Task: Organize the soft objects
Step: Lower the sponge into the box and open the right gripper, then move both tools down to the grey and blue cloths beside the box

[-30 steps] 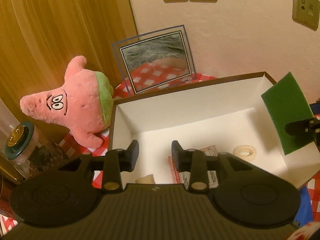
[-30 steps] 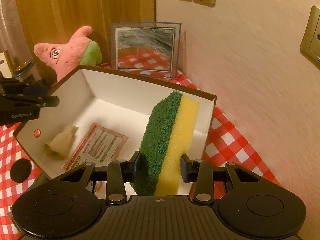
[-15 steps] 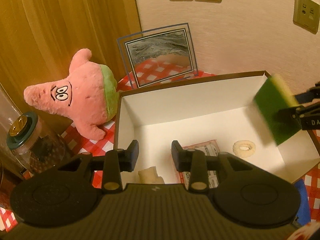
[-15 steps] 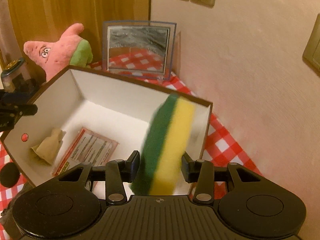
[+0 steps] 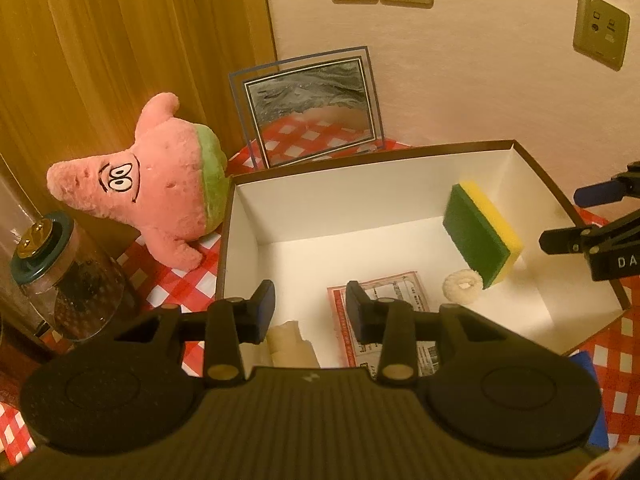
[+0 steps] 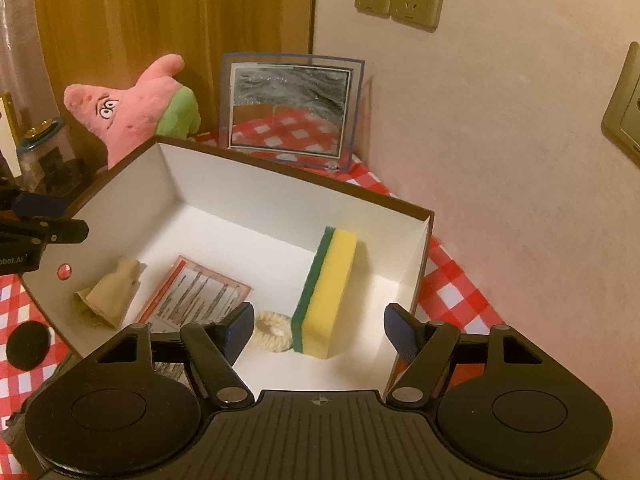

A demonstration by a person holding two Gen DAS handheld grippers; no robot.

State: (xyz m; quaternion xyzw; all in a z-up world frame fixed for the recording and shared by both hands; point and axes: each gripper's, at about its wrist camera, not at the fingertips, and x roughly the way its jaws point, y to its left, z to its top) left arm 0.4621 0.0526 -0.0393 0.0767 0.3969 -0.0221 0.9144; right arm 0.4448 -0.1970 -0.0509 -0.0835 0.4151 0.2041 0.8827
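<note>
A green and yellow sponge (image 6: 326,290) stands on edge inside the white box (image 6: 420,256), leaning on a cream fuzzy ring (image 6: 272,332); it also shows in the left wrist view (image 5: 482,232). My right gripper (image 6: 319,330) is open and empty just above the box's near side. My left gripper (image 5: 310,312) is open and empty over the box's left part. A beige cloth (image 6: 108,294) and a printed leaflet (image 6: 196,294) lie in the box. A pink star plush (image 5: 148,180) sits outside the box to its left.
A framed picture (image 5: 308,106) leans on the wall behind the box. A glass jar with a dark lid (image 5: 60,276) stands left of the plush. The table has a red checked cloth (image 6: 452,284). A black round object (image 6: 28,344) lies left of the box.
My right gripper has opened and let go of the sponge, which has dropped into the box. The left gripper has shifted slightly.
</note>
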